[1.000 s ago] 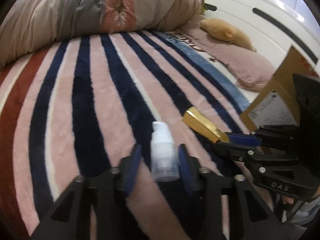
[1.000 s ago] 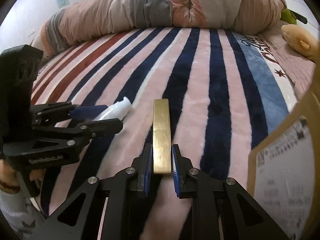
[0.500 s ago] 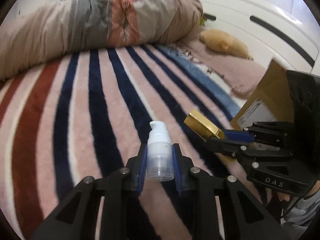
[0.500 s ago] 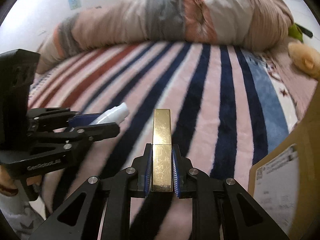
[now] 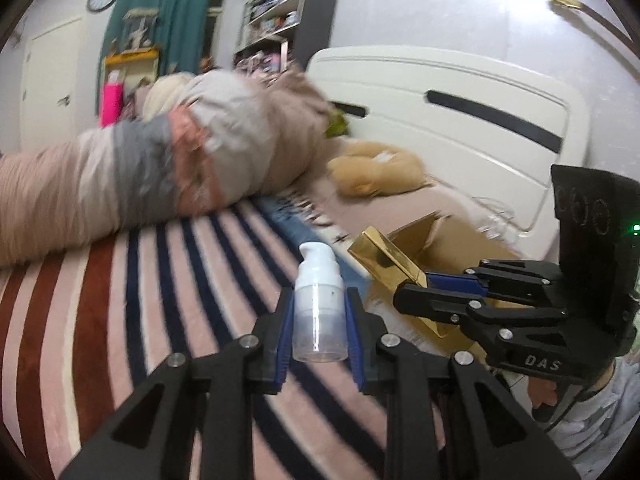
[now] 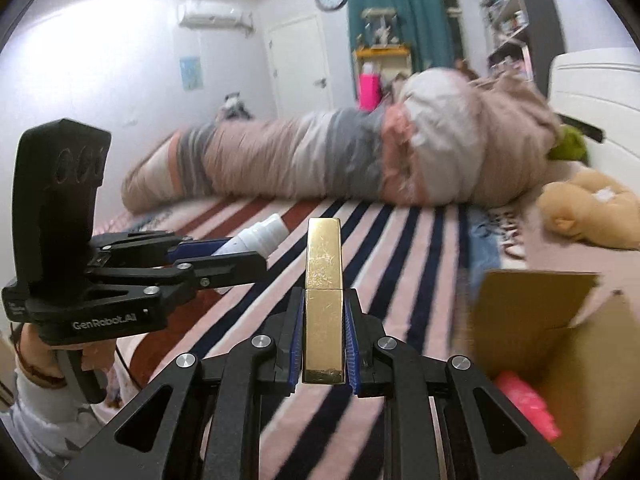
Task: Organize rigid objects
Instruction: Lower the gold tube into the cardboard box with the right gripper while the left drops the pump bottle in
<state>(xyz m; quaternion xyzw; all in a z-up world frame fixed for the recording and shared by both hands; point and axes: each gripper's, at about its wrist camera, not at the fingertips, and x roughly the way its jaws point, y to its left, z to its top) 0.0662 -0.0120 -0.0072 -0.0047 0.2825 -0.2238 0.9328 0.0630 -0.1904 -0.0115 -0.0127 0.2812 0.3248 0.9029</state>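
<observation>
My left gripper (image 5: 319, 322) is shut on a clear pump bottle with a white cap (image 5: 319, 300) and holds it up above the striped blanket (image 5: 120, 300). My right gripper (image 6: 323, 330) is shut on a long gold box (image 6: 323, 296), also lifted off the blanket. In the left wrist view the right gripper (image 5: 416, 292) with the gold box (image 5: 386, 258) is to the right. In the right wrist view the left gripper (image 6: 236, 258) with the bottle (image 6: 256, 236) is to the left. An open cardboard box (image 6: 560, 336) sits at lower right with a pink object (image 6: 524, 408) inside.
A rolled duvet (image 6: 340, 160) lies across the far side of the bed. A tan plush toy (image 5: 376, 172) and a pink pillow lie by the white headboard (image 5: 460, 120). The cardboard box (image 5: 444, 236) shows behind the gold box in the left wrist view.
My left gripper closed on the pump bottle. Both grippers have lifted their objects off the blanket and tilted up, so the room beyond now shows.
</observation>
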